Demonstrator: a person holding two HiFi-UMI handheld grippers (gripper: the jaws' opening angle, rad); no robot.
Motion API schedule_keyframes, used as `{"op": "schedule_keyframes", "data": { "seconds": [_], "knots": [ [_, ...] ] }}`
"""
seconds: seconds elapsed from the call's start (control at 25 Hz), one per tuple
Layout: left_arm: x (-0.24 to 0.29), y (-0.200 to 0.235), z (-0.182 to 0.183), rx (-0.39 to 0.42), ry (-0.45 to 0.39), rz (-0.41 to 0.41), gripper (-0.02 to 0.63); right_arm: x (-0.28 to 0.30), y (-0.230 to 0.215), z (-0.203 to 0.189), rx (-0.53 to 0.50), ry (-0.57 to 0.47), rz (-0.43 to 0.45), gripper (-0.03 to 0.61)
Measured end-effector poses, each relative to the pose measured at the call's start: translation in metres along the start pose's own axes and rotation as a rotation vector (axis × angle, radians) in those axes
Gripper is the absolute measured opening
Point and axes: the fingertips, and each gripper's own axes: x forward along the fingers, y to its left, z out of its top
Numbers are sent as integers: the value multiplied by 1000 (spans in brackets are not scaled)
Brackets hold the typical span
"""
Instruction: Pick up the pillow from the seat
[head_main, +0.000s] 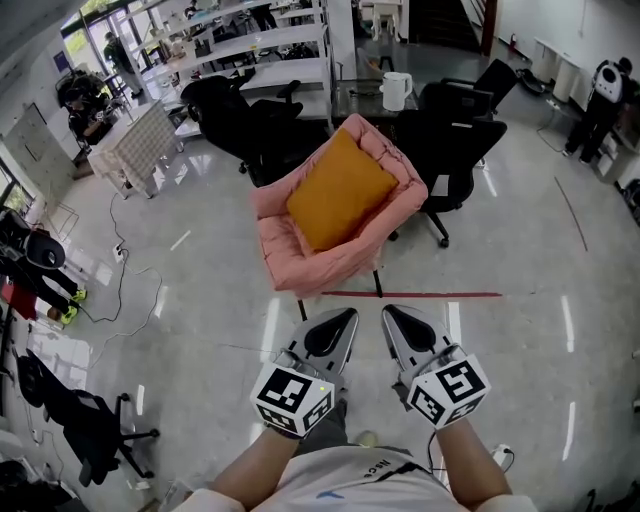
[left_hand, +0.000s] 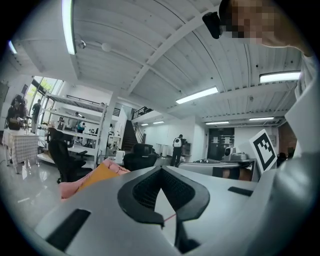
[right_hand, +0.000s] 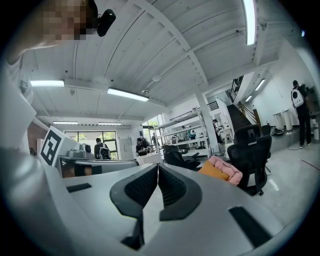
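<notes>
Head view: a mustard-yellow pillow (head_main: 340, 190) lies tilted inside a pink padded seat (head_main: 300, 262) on the glossy floor (head_main: 200, 290) of a large, bright workshop, well apart from the two hand-held tools in the foreground. The left gripper (head_main: 343, 316) and the right gripper (head_main: 392, 314) are held side by side low in the frame. Both point toward the seat, and neither touches it or the pillow. A black-and-white marker cube (head_main: 292, 398) sits at the rear of the left gripper, with a matching one on the right. A thin red line (head_main: 410, 295) on the floor runs between the gripper tips and the seat's legs. Black office chairs (head_main: 455, 140) stand behind and beside the seat, and a white jug (head_main: 397, 90) rests on a dark desk (head_main: 355, 100) beyond it. A person (head_main: 605, 95) stands at the far right edge of the room.

In the left gripper view, the dark-padded jaws meet at their tips with nothing between them. The pillow (left_hand: 95, 175) and a strip of the pink seat (left_hand: 70, 188) show in the distance, left of the jaws.

In the right gripper view, the jaws are likewise pressed together tip to tip and hold nothing. The pillow (right_hand: 212, 171) peeks from the seat (right_hand: 230, 172) to the right of the jaws, just beside one of the black office chairs (right_hand: 252, 155).
</notes>
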Motion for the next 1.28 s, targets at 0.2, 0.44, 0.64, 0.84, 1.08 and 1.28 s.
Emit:
{"op": "schedule_keyframes", "data": {
  "seconds": [0.2, 0.44, 0.64, 0.84, 1.08, 1.28],
  "knots": [
    [39, 63, 5, -9, 10, -11, 11, 67, -26, 3, 3, 13, -13, 17],
    [77, 146, 20, -14, 20, -31, 11, 153, -49, 14, 9, 24, -31, 17],
    [101, 201, 30, -10, 14, -43, 11, 210, -61, 22, -16, 34, -31, 18],
    [113, 235, 37, -10, 8, -50, 11, 248, -64, 29, -45, 52, -27, 18],
    [140, 269, 47, -3, 3, -35, 11, 290, -83, 37, -60, 57, 6, 18],
    [179, 304, 43, 4, 10, -13, 11, 336, -123, 34, -49, 65, 29, 18]
  ]
}}
